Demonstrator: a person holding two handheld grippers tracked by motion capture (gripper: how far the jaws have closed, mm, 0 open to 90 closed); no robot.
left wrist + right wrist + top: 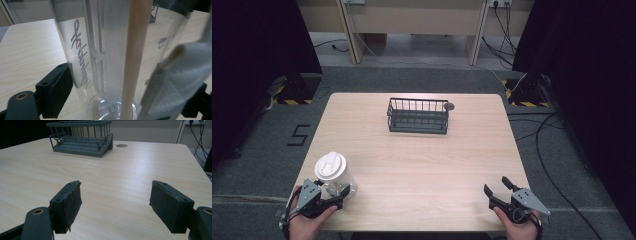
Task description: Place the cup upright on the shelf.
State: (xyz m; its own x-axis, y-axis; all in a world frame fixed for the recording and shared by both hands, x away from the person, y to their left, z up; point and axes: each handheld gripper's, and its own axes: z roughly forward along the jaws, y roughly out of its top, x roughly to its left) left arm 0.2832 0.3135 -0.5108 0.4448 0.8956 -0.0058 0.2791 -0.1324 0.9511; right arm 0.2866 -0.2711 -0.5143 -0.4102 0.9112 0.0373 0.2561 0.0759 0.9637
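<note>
High view: at seven o'clock on the surface, the left tongs close around a clear lidded cup. A wire basket sits at twelve o'clock. At five o'clock, the right tongs gape wide, empty.

Your left gripper and right gripper are black, each topped by a grey three-cornered plate, with rough dark pads and brass-ringed holes on the jaws.
</note>
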